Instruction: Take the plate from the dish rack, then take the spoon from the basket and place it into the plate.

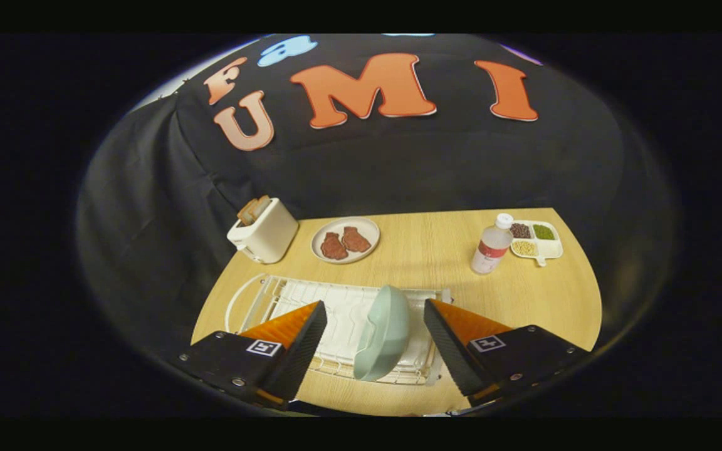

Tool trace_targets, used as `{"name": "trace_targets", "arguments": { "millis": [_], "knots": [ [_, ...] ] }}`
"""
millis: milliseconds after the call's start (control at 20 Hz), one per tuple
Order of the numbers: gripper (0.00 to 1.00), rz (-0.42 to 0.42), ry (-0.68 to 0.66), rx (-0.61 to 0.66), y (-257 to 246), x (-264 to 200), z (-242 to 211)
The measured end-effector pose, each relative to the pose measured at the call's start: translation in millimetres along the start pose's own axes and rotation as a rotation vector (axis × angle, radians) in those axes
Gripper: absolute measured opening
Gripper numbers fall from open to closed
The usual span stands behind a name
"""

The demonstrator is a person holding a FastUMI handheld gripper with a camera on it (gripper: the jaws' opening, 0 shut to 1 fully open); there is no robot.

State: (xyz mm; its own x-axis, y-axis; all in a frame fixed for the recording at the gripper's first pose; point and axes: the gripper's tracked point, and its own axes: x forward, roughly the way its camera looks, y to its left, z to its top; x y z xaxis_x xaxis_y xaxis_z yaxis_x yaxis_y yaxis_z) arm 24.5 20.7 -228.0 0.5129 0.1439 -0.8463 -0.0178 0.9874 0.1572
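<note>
A pale green plate (383, 332) stands on edge in the white dish rack (311, 300) on the wooden table. My gripper (375, 312) hangs above the rack, open wide, with the plate's upper rim in the gap between the two fingers (301, 338). Neither finger touches the plate. The left finger sits over the rack's middle, and the right finger over its right end.
Beyond the rack stand a white toaster (265, 230) with bread in it, a beige plate (345, 240) with two brown pieces of food, a small white-capped bottle (492, 245) and a divided tray (538, 241) of beans. Bare table (436, 250) lies between them.
</note>
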Motion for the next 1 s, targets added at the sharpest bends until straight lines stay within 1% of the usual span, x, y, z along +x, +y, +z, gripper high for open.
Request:
{"name": "trace_targets", "arguments": {
  "millis": [50, 200, 300, 350, 600, 700, 750, 800, 850, 1000],
  "knots": [
    [0.90, -0.006, 0.041, 0.003, -3, 4, -8],
    [0.85, -0.034, 0.141, -0.004, -9, 18, -25],
    [0.84, -0.050, 0.198, -0.003, -10, 27, -35],
    [0.79, -0.053, 0.223, 0.001, -10, 29, -40],
    [0.67, -0.081, 0.293, 0.003, -9, 44, -52],
    [0.57, -0.106, 0.312, 0.004, -9, 49, -57],
    [0.49, -0.123, 0.323, 0.005, -10, 51, -61],
    [0.45, -0.145, 0.331, 0.006, -11, 52, -63],
    [0.39, -0.173, 0.332, 0.007, -14, 53, -64],
    [0.33, -0.224, 0.334, 0.022, -17, 52, -64]
  ]
}}
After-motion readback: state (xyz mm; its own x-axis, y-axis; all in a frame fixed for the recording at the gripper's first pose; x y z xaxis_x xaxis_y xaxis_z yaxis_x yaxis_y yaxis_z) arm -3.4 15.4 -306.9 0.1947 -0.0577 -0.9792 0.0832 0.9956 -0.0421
